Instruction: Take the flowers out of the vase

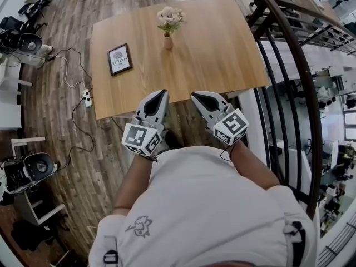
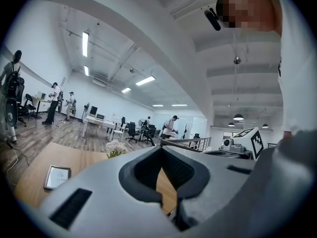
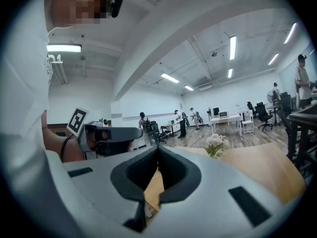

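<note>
Both grippers sit side by side at the lower centre of the head view, the left gripper (image 1: pixel 158 98) and the right gripper (image 1: pixel 200 99). Each has its jaws pressed together on nothing, tips aimed over the near edge of the wooden table (image 1: pixel 222 60). This looks like an approach posture, since the flowers (image 1: pixel 169 18) are well apart, in the upper middle. They stand in a small vase (image 1: pixel 167 41), right of a framed picture (image 1: pixel 119 59). The bunch is upright, blooms on top, its long axis vertical, so a straight lift should free it.
</note>
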{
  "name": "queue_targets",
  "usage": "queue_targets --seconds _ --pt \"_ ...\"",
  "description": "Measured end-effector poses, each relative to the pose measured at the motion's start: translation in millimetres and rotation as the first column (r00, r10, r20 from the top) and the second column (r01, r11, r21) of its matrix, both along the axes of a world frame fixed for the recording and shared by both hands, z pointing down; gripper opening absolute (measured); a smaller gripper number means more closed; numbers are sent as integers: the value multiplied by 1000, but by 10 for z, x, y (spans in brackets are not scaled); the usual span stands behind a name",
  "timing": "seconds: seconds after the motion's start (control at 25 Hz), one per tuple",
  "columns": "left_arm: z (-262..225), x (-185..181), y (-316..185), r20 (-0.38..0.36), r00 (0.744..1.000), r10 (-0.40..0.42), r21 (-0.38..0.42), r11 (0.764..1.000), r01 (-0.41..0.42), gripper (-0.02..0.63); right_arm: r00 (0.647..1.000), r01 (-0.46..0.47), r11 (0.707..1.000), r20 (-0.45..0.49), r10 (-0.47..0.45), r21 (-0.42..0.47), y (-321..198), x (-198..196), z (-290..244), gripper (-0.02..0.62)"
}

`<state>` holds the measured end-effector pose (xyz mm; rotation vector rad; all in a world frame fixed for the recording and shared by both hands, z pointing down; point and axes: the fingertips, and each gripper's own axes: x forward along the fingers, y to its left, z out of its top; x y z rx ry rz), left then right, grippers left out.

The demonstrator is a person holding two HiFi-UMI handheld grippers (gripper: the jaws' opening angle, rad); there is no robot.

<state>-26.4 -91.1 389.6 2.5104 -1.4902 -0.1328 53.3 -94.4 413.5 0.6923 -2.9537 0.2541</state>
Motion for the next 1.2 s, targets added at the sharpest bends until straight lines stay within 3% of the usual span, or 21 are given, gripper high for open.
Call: queue_targets --seconds 0.28,0.52,1.2 --pt "59 -550 -162 22 999 26 8 1000 -27 4 998 -52 999 -27 52 -14 -196 -517 90 6" --pt "116 -825 -233 -7 1000 27 -10 1000 -27 5 998 -48 999 -48 47 -24 -265 -836 128 6" --pt "219 -1063 -755 16 1000 -7 -32 999 7 5 997 -37 997 -66 33 -60 -949 -1047 312 26"
